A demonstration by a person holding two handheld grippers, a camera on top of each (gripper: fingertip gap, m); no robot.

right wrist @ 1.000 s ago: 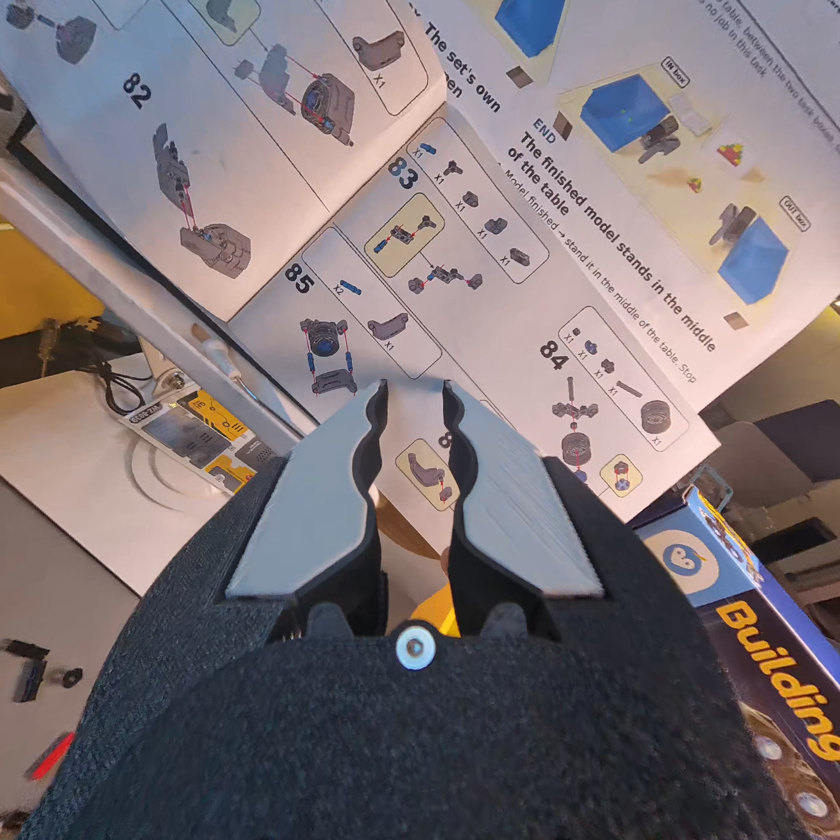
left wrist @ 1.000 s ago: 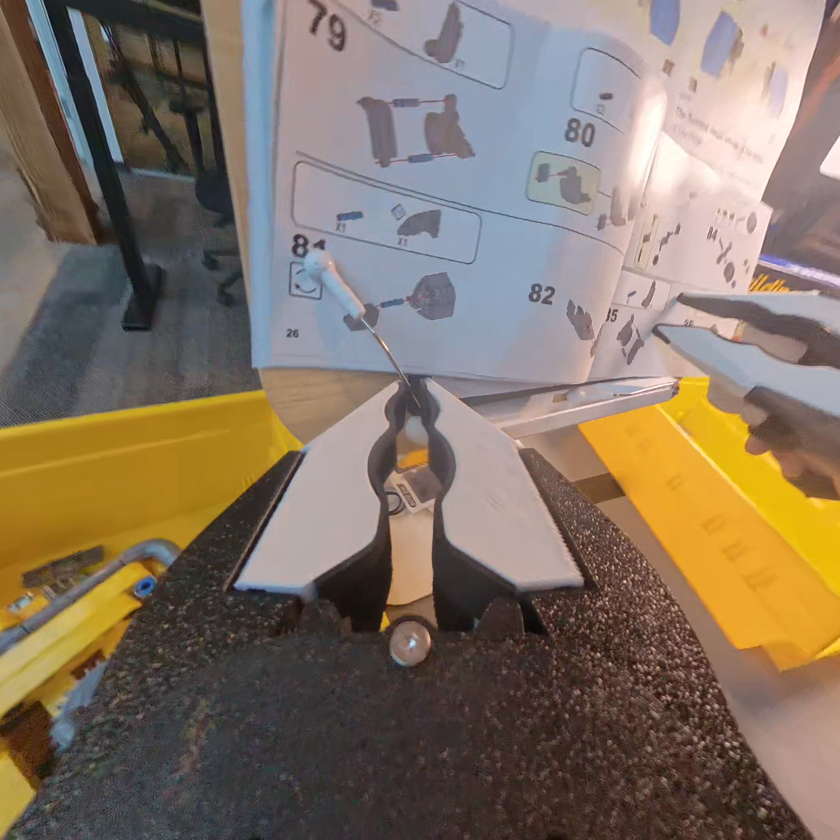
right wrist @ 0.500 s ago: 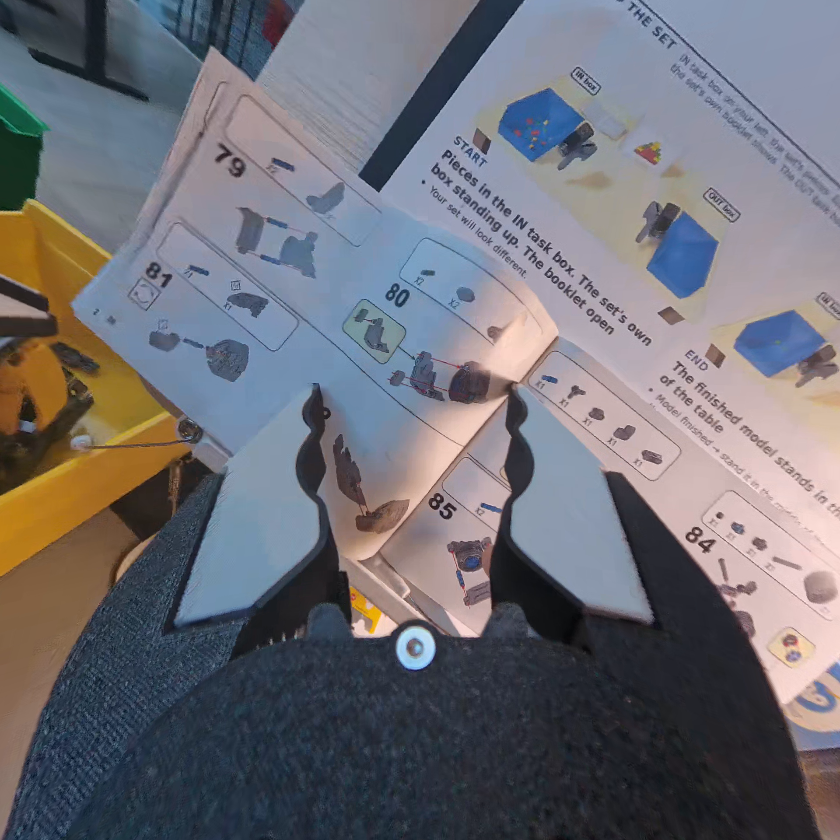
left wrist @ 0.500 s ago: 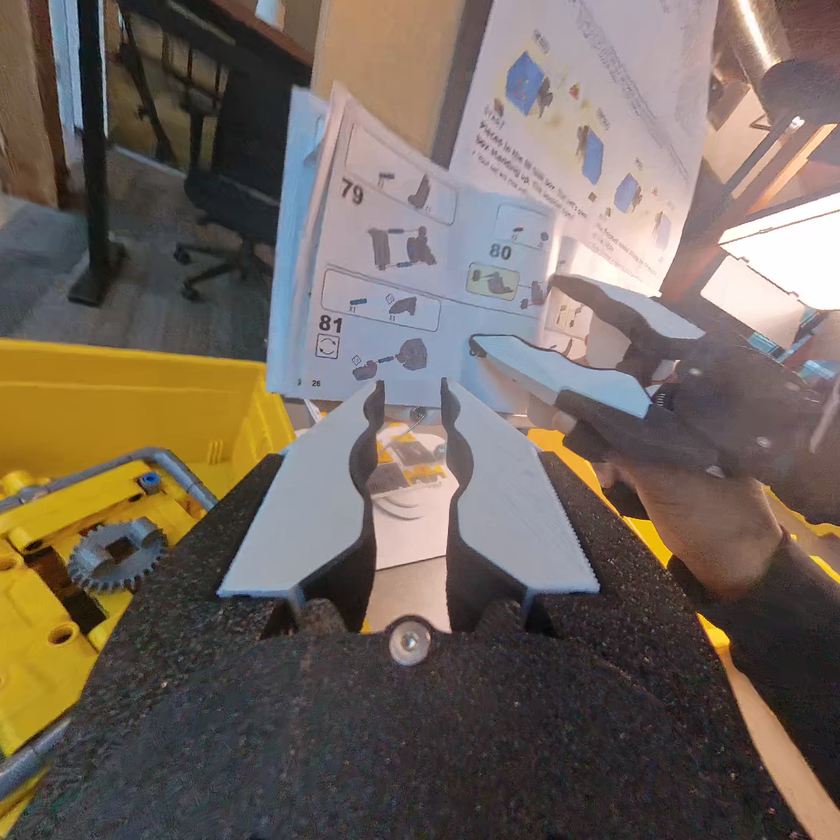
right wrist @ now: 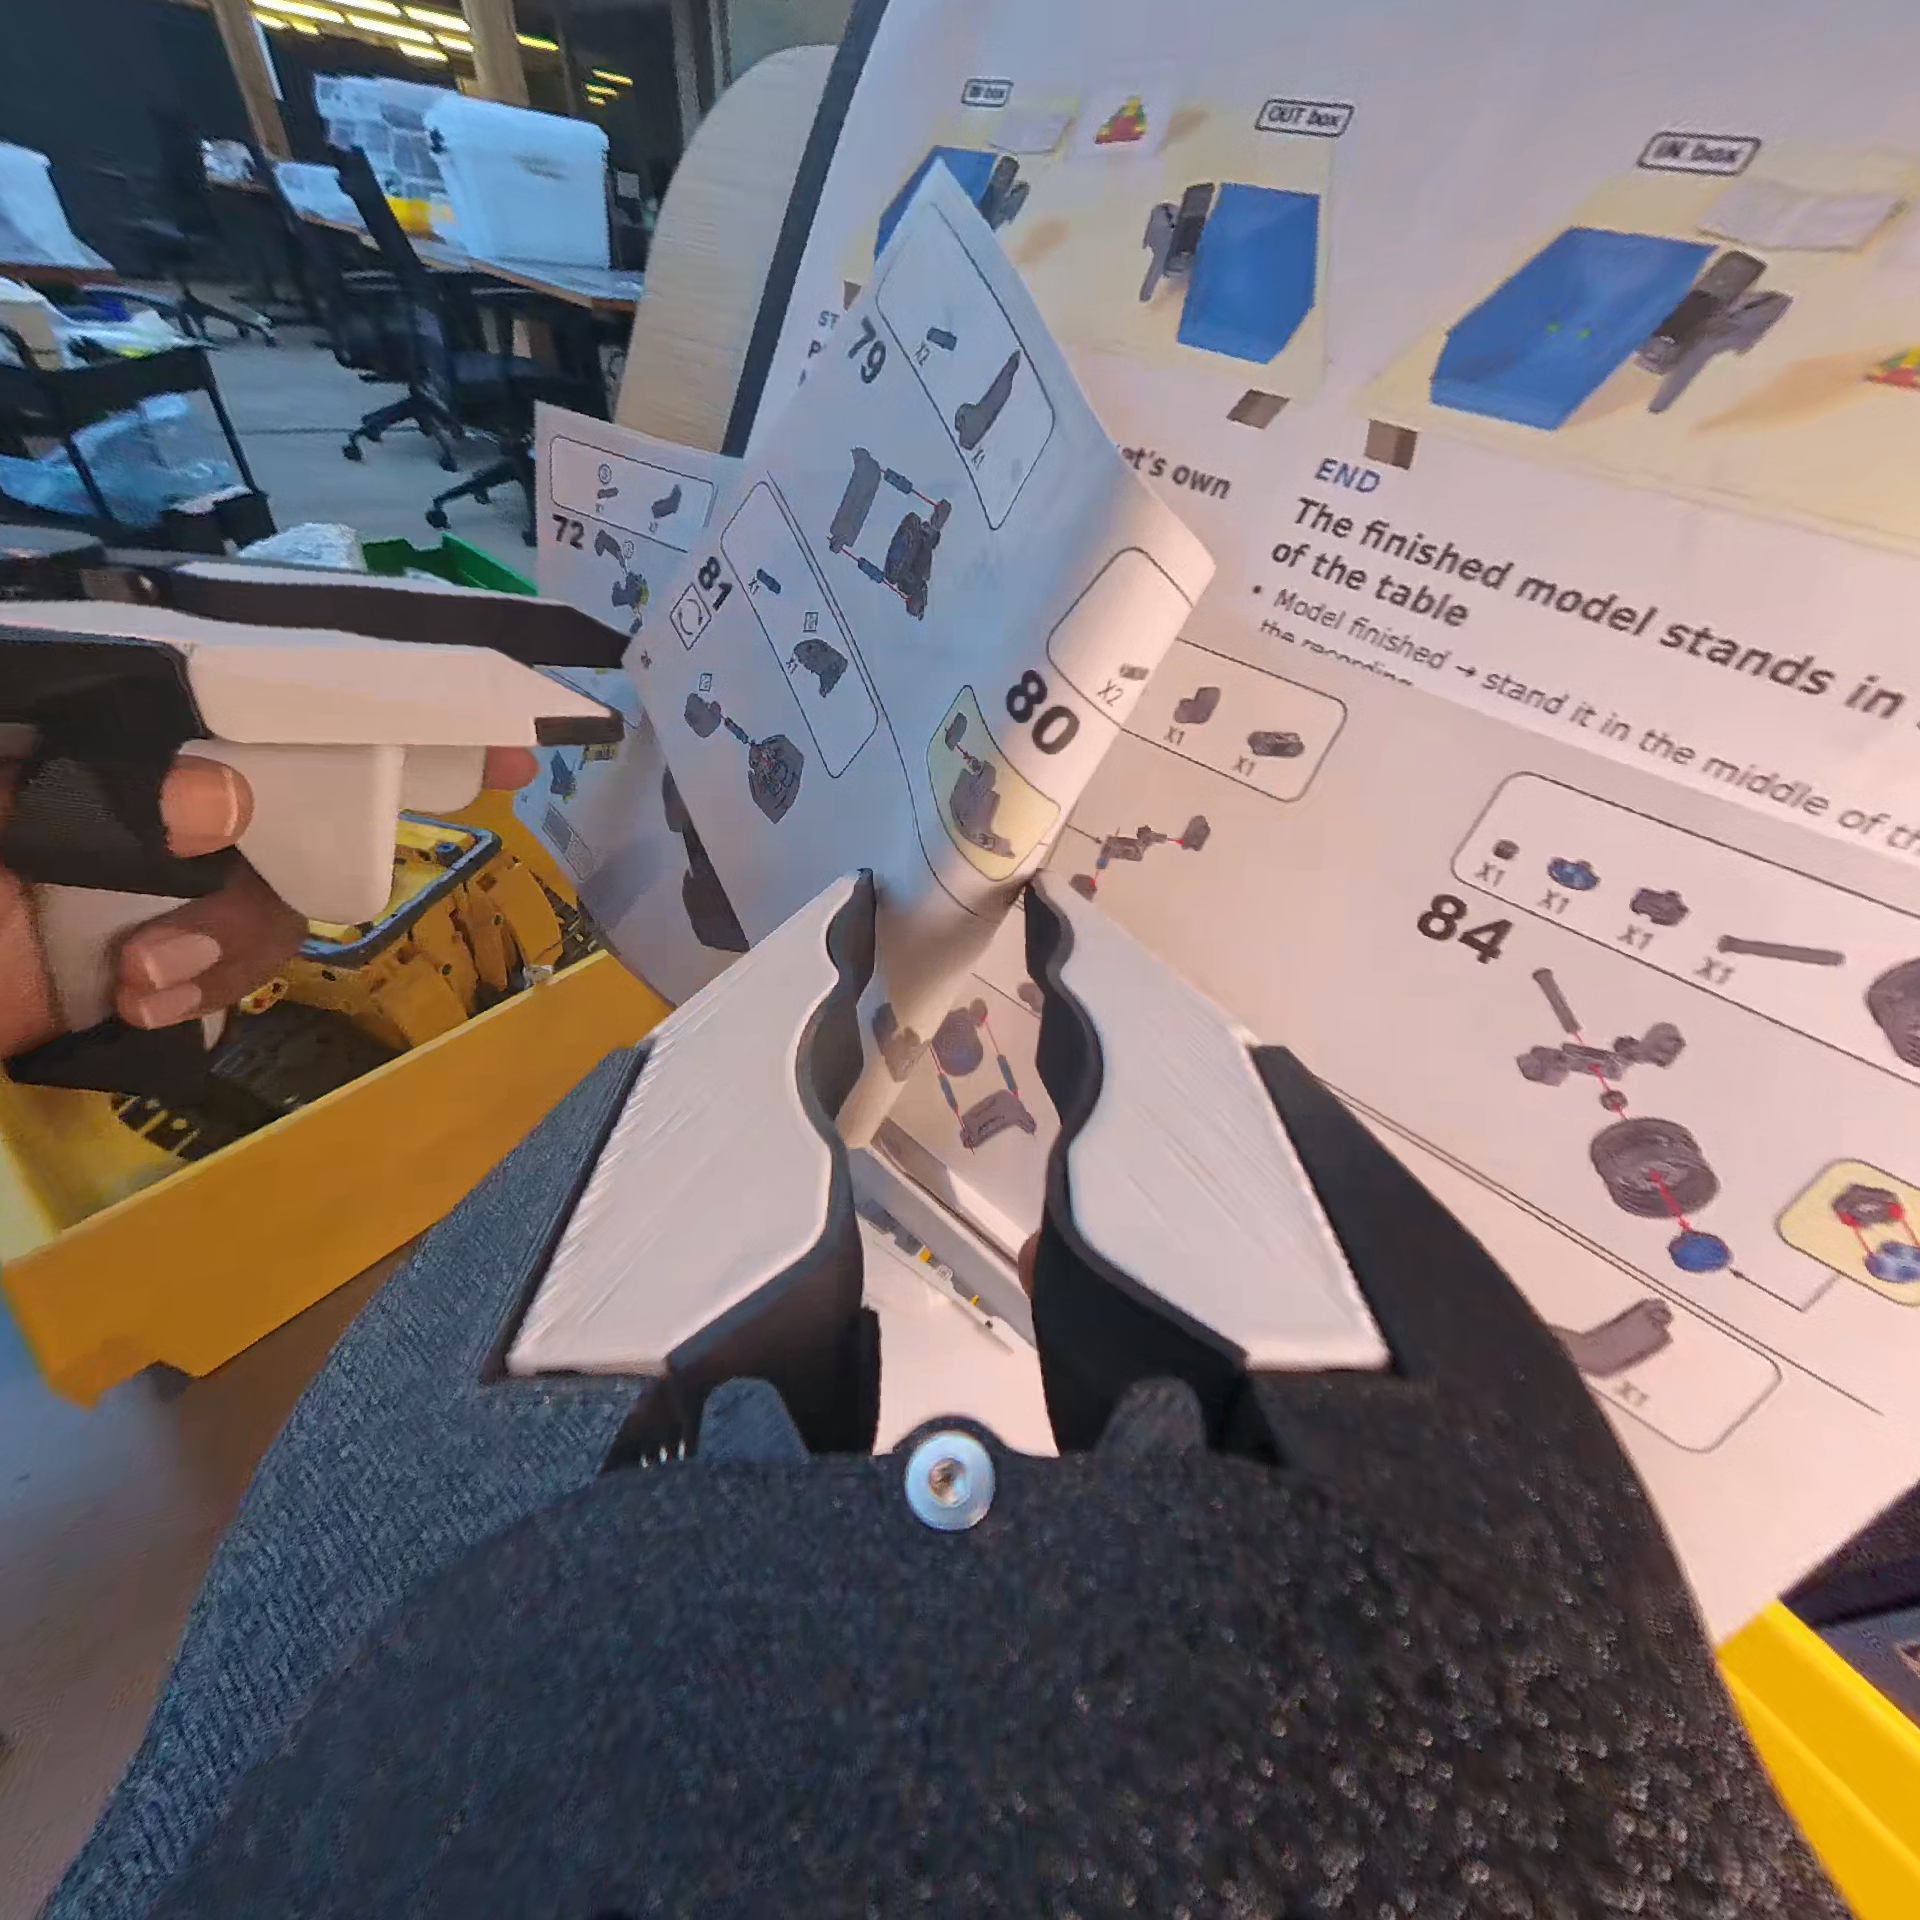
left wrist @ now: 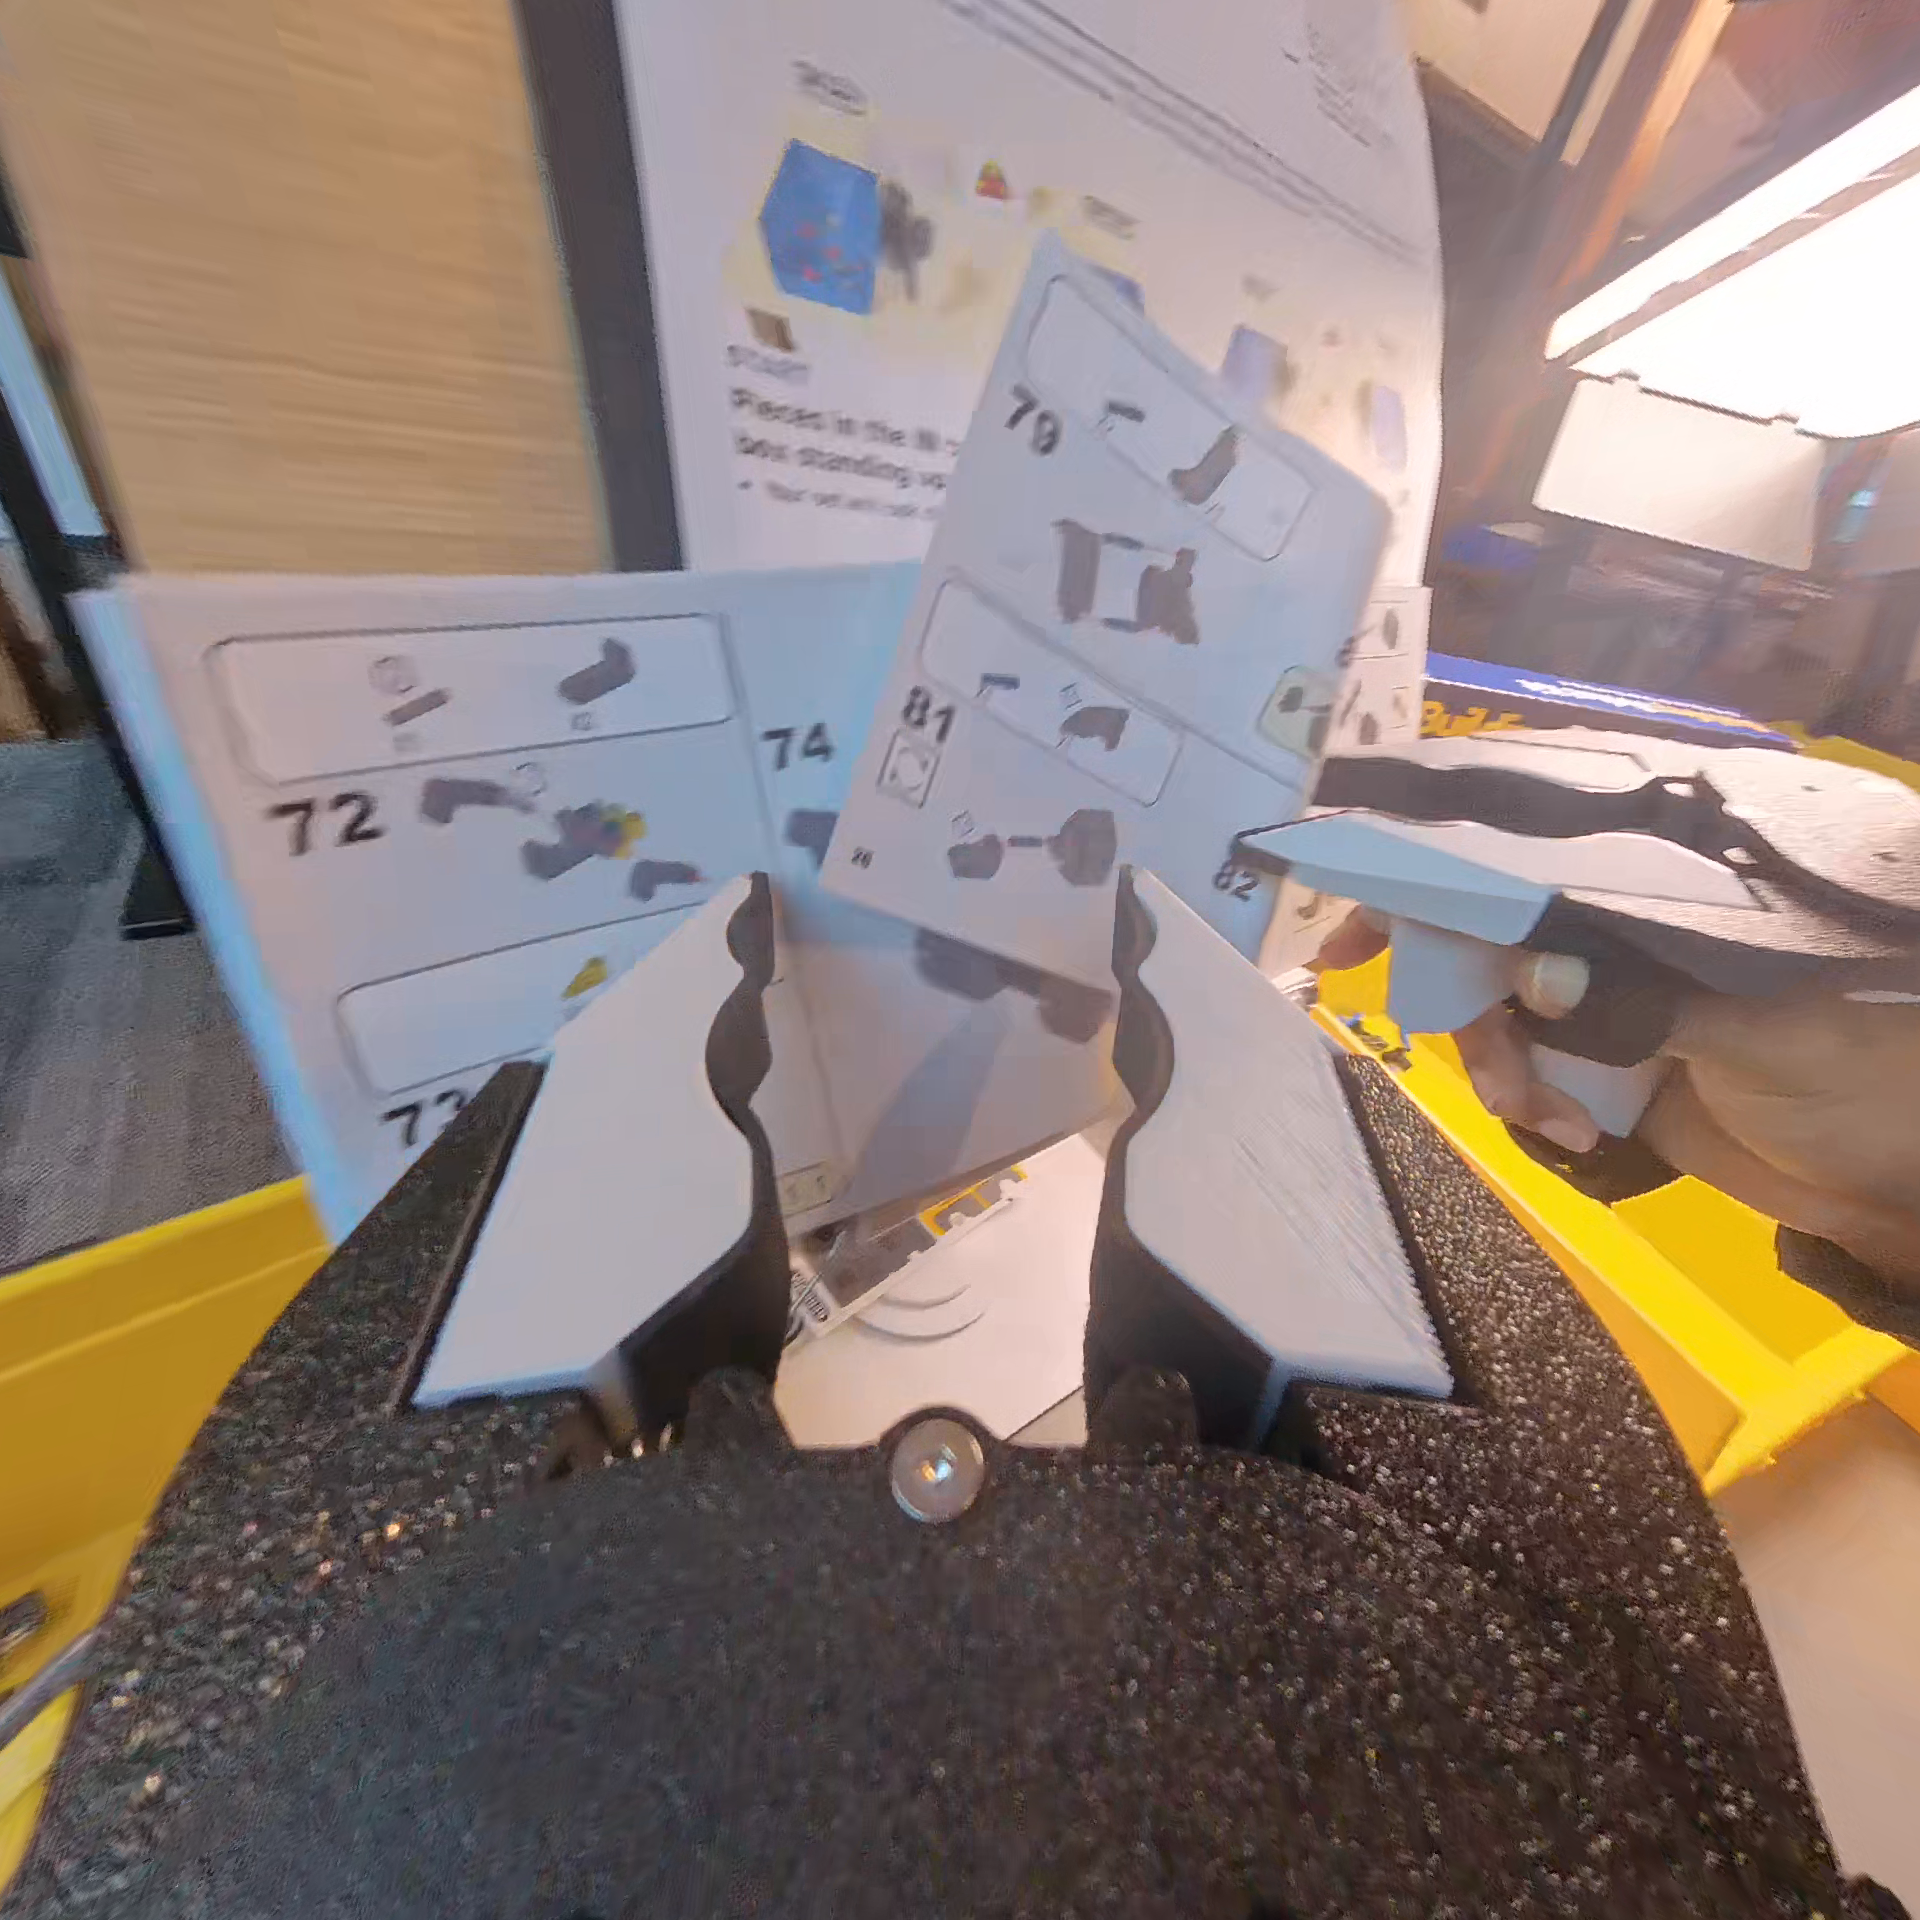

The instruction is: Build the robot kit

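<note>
Swinging leftward now, booklet page (left wrist: 1101,665) between newly spread left gripper (left wrist: 940,914) jaws.

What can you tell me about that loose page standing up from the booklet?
The loose page is thin white paper printed with grey part diagrams in rounded boxes, with no photos. It stands nearly upright, curled and bowed rather than flat, above the open instruction booklet. Its lower edge dips between the open fingers of the right hand-held gripper, though contact is unclear. The left hand-held gripper reaches toward its outer edge.
</note>
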